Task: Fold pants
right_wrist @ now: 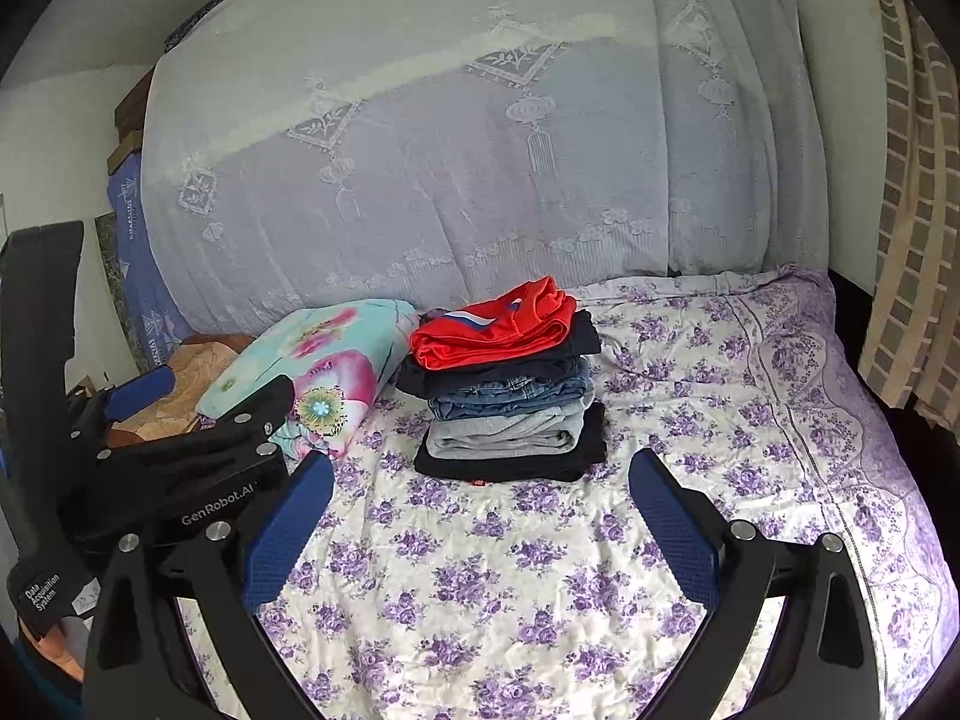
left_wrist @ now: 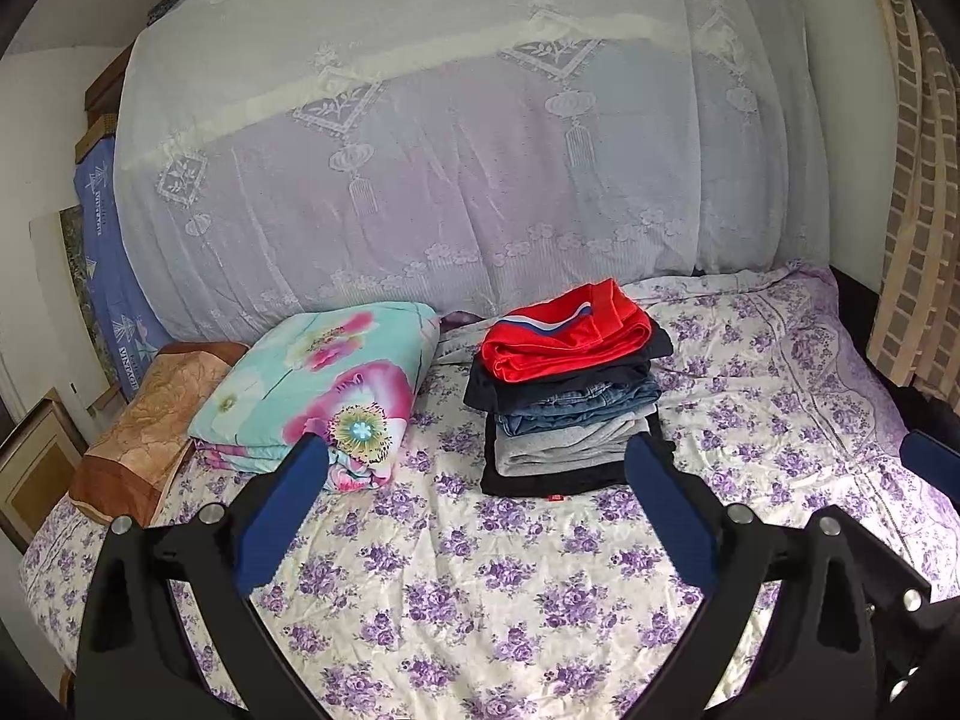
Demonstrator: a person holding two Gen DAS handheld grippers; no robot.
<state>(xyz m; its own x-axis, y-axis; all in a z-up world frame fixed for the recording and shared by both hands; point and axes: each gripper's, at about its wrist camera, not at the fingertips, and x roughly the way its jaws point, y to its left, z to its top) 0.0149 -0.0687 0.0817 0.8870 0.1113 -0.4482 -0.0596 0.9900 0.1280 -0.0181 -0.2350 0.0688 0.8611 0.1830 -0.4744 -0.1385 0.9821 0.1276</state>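
A stack of folded pants stands in the middle of the bed. Red shorts with a white and blue stripe lie on top; dark, denim, grey and black pairs lie beneath. My left gripper hovers open in front of the stack, nothing between its blue pads. My right gripper is also open and empty, a little short of the stack. In the right wrist view the left gripper shows at the left edge, its fingers apart.
The bed carries a white sheet with purple flowers. A folded floral quilt and a brown pillow lie left of the stack. A lace curtain hangs behind. A checked curtain hangs at right.
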